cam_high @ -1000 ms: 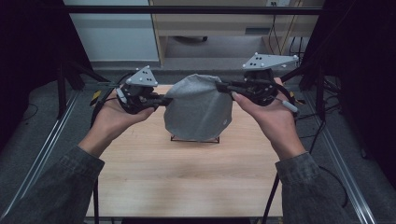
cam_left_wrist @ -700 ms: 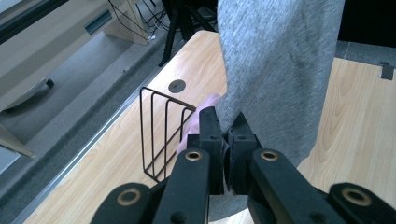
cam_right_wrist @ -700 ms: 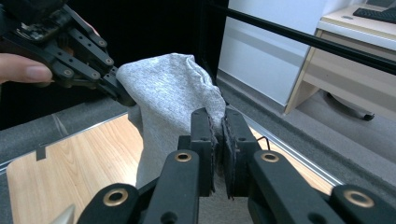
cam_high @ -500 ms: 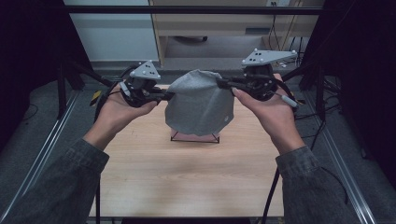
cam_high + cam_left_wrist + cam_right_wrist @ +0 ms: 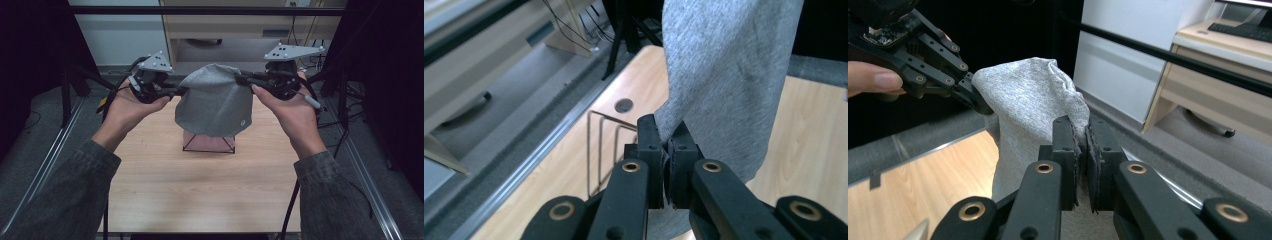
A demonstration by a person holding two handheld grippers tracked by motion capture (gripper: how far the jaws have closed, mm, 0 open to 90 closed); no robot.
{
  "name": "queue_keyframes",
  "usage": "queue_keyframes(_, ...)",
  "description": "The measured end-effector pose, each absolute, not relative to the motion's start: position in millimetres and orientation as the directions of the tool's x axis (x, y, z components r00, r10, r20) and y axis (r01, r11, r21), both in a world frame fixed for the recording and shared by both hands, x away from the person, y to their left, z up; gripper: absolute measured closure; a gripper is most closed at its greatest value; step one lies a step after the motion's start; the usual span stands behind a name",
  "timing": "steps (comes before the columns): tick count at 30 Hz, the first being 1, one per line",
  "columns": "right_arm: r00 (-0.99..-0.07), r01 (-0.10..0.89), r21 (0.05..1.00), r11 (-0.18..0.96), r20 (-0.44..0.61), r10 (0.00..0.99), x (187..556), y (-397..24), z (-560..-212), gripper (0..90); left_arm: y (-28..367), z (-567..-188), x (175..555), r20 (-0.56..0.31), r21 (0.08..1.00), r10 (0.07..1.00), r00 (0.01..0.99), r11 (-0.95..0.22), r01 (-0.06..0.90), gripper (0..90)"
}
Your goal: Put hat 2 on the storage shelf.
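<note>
A grey cloth (image 5: pixel 215 102) hangs in the air between both grippers, above a small wire rack (image 5: pixel 208 142) with a pink piece in it on the wooden table (image 5: pixel 200 190). My left gripper (image 5: pixel 182 91) is shut on the cloth's left top edge; in the left gripper view the fabric (image 5: pixel 724 75) is pinched between the jaws of the left gripper (image 5: pixel 669 135). My right gripper (image 5: pixel 241 78) is shut on the right top edge, and in the right gripper view the cloth (image 5: pixel 1033 100) sits between the jaws of the right gripper (image 5: pixel 1082 127). The other gripper (image 5: pixel 979 106) holds its far corner.
Metal rails (image 5: pixel 55 155) run along both table sides. A beige desk (image 5: pixel 240 25) stands behind the table, with dark stands and cables at left and right. The wire rack's loops (image 5: pixel 599 145) sit near the table's far edge beside a round hole (image 5: pixel 624 105).
Both hands have lifted the cloth a little higher, so the wire rack and its pink content now show beneath its hem. The grips are unchanged.
</note>
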State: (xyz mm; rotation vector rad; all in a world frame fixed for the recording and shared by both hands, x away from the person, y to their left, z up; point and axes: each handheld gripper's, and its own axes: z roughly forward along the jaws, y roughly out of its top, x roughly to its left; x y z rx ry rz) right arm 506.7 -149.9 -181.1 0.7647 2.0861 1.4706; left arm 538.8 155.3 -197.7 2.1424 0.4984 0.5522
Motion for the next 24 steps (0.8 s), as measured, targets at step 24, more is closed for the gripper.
queue_keyframes(24,-0.682,0.143,0.979,0.145,-0.009,0.731,570,-161,-182,84.6,144,-190,598,0.192,0.872,0.627,0.755,-0.462,0.162,87.3)
